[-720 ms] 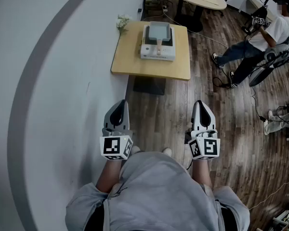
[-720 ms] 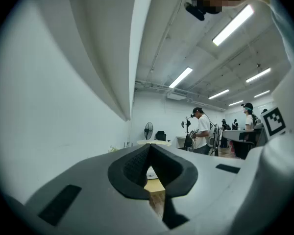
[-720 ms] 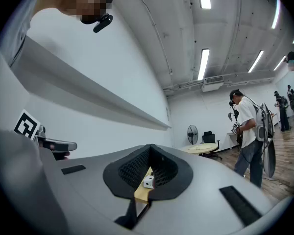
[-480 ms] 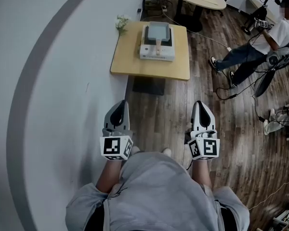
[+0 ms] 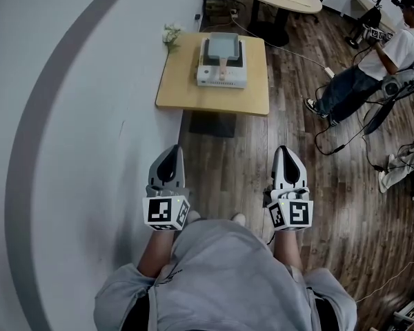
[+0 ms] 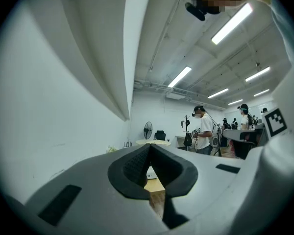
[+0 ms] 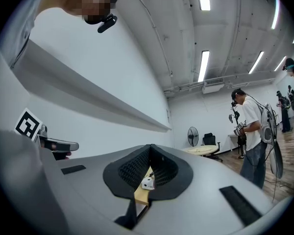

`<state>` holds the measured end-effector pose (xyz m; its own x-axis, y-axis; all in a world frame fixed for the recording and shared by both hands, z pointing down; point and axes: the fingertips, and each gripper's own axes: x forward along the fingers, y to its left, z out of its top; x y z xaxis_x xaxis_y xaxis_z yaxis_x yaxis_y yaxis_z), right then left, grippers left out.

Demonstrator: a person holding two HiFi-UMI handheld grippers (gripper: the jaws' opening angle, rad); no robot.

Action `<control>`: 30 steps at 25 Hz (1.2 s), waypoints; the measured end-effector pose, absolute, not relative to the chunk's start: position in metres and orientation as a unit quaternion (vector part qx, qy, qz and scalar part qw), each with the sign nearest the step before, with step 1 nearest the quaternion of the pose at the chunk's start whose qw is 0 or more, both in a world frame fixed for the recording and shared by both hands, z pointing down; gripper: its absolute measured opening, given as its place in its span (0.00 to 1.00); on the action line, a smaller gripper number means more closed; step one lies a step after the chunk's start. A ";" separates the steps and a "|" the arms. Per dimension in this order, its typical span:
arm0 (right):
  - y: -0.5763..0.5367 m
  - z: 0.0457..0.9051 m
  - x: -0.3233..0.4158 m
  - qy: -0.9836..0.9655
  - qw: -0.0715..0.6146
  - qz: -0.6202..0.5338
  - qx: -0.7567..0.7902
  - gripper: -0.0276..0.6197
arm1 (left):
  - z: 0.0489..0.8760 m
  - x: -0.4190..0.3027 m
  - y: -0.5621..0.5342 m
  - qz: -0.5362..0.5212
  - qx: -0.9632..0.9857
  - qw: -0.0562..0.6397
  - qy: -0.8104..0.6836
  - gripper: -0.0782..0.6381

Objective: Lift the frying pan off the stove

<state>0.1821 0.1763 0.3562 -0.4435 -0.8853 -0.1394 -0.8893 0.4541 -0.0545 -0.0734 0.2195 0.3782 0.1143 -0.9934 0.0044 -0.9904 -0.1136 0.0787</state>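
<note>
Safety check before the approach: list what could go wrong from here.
1. The left claw and right claw are both shut and empty; arriving like that, they might nudge the frying pan instead of gripping it.
2. The pan sits on a small stove on a low table; a clumsy pull could drag the stove along.
3. A cable crosses the floor right of the table, a possible trip hazard.

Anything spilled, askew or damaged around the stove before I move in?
Nothing stands out. The frying pan sits squarely on the stove, which stands straight on the table; no spill shows. The left gripper and right gripper are shut, empty, and well short of the table.
</note>
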 end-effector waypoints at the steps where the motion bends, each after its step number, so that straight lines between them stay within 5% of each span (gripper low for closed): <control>1: 0.176 0.357 0.184 0.849 0.074 0.013 -0.522 0.04 | 0.379 -0.071 0.219 -0.025 0.746 0.031 -0.665 0.11; 21: 0.161 0.386 0.253 0.859 0.060 -0.034 -0.507 0.04 | 0.396 0.016 0.209 -0.016 0.745 0.061 -0.664 0.11; 30: 0.116 0.398 0.242 0.862 0.040 -0.037 -0.504 0.04 | 0.405 0.001 0.167 -0.011 0.745 0.064 -0.663 0.11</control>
<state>0.2416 0.1165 0.3977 -0.4878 -0.8724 -0.0319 -0.8663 0.4883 -0.1053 0.0013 0.1670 0.4050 0.1194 -0.9905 0.0680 -0.9877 -0.1115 0.1100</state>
